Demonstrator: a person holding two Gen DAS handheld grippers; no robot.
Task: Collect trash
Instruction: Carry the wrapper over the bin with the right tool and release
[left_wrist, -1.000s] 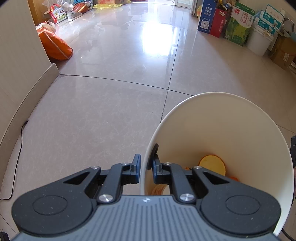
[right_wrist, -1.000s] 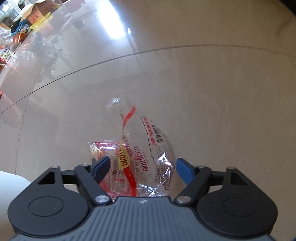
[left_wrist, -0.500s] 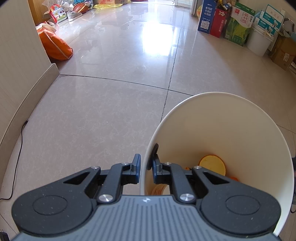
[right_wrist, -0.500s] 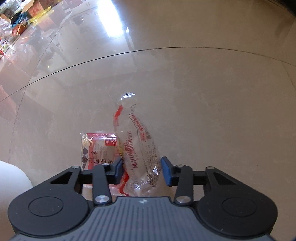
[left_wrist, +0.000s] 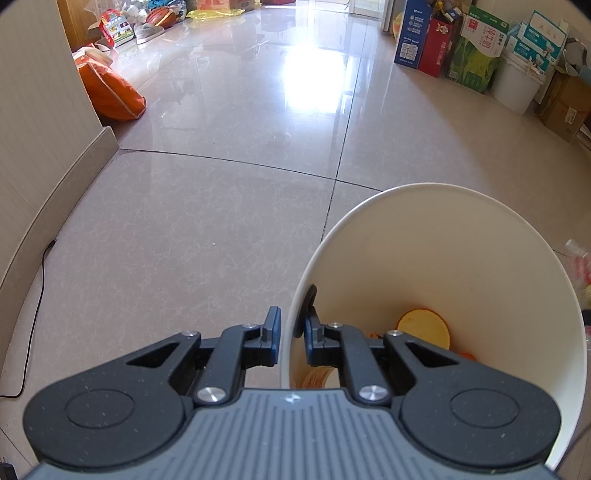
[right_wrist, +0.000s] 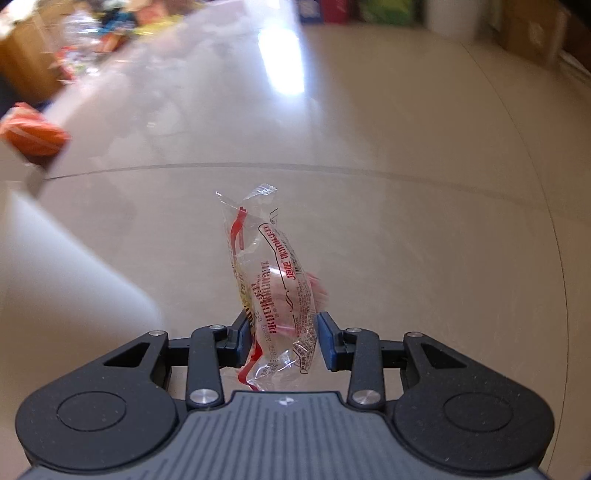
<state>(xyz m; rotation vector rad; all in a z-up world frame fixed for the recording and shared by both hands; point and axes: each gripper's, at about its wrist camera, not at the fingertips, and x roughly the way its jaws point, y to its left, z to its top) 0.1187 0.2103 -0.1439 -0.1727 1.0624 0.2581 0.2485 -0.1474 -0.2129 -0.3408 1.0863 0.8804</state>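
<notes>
With the clear wrapper (right_wrist: 275, 291) already pinched between the pads of the right hand-held gripper (right_wrist: 283, 339) and hanging above the floor (right_wrist: 424, 258), just a carry-and-drop job from here. Best to keep that squeeze firm, since thin crinkly plastic like this probably slides out easily and weighs next to nothing. Left hand-held gripper (left_wrist: 291, 334) clamped shut on the near rim of the white bucket (left_wrist: 461, 258), one pad outside, one inside, so no need to fuss with it, just hold it steady. Some orange and yellow scraps (left_wrist: 423, 326) already sitting at the bottom. Worth swinging the wrapper right over the middle of the opening, tail pointing down inside, before letting go, not near the rim where it could flutter out. Looks like another wrapper (left_wrist: 578, 266) lying just beside the bucket on the right, blurry though, so probably next up.
</notes>
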